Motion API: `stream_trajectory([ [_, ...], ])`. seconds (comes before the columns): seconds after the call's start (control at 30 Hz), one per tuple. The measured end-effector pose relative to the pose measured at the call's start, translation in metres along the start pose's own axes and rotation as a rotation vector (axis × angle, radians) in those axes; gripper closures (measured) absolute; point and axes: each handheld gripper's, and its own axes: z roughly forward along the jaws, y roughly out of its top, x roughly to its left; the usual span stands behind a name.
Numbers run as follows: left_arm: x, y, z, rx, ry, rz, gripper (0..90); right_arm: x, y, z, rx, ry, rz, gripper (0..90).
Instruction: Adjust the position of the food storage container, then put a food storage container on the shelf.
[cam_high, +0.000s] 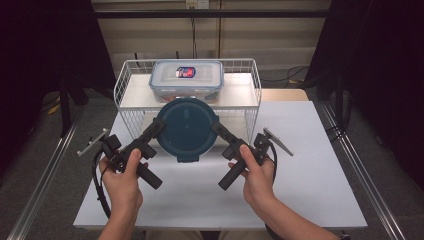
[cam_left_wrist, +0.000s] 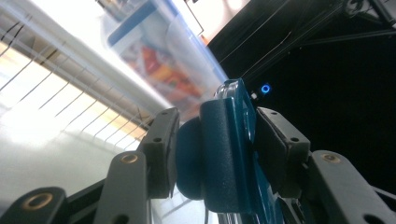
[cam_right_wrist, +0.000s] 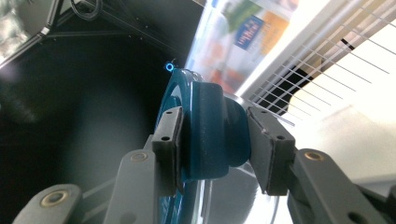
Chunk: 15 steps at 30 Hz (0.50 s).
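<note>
A round container with a dark teal lid (cam_high: 187, 129) hangs in front of the white wire rack (cam_high: 131, 95), held from both sides. My left gripper (cam_high: 158, 125) is shut on the lid's left clip. In the left gripper view the jaws (cam_left_wrist: 217, 149) pinch that teal clip (cam_left_wrist: 224, 154). My right gripper (cam_high: 217, 127) is shut on the opposite clip, and in the right gripper view (cam_right_wrist: 212, 140) the jaws squeeze the teal clip (cam_right_wrist: 210, 130), with the clear bowl wall below. The lid faces up toward the high camera.
A clear rectangular box with blue trim (cam_high: 186, 77) holding colourful packets sits on the rack's top shelf, just behind the round container. The rack stands at the back of the white table (cam_high: 300, 165). Black curtains hang on both sides.
</note>
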Motion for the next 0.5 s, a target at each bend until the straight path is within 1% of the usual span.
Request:
stream_trajectory([
  [0.03,-0.002,0.001,0.001,-0.007,-0.004,-0.009,51.8,0.003,0.001,0.002,-0.006,0.007,-0.011,58.3],
  [0.1,-0.004,0.005,0.001,-0.010,-0.010,0.007,51.9,0.007,0.002,0.003,-0.015,0.011,-0.007,58.3],
  [0.13,-0.006,0.007,0.002,-0.015,-0.011,-0.006,52.1,0.009,0.003,0.004,-0.014,0.012,-0.007,58.2],
  [0.17,-0.007,0.010,0.002,-0.020,-0.017,0.006,52.3,0.010,0.004,0.004,-0.012,0.015,-0.003,58.3],
  [0.23,-0.010,0.013,0.004,-0.025,-0.019,-0.008,52.4,0.014,0.006,0.007,-0.020,0.022,-0.004,58.3],
  [0.27,-0.010,0.015,0.004,-0.027,-0.023,0.007,52.6,0.015,0.007,0.009,-0.019,0.022,-0.005,58.2],
  [0.3,-0.012,0.017,0.006,-0.038,-0.028,0.001,52.6,0.017,0.008,0.010,-0.019,0.025,0.002,58.2],
  [0.33,-0.013,0.020,0.006,-0.035,-0.024,-0.002,52.6,0.019,0.010,0.012,-0.023,0.028,-0.008,58.3],
  [0.37,-0.013,0.021,0.006,-0.035,-0.025,0.005,52.7,0.021,0.011,0.014,-0.024,0.027,-0.008,58.3],
  [0.4,-0.016,0.023,0.007,-0.047,-0.025,0.003,52.8,0.022,0.011,0.015,-0.024,0.028,-0.005,58.2],
  [0.43,-0.018,0.025,0.008,-0.044,-0.024,0.011,52.8,0.024,0.012,0.016,-0.026,0.032,-0.001,58.3],
  [0.5,-0.021,0.029,0.009,-0.052,-0.027,0.012,52.9,0.027,0.015,0.018,-0.030,0.036,0.000,58.3],
])
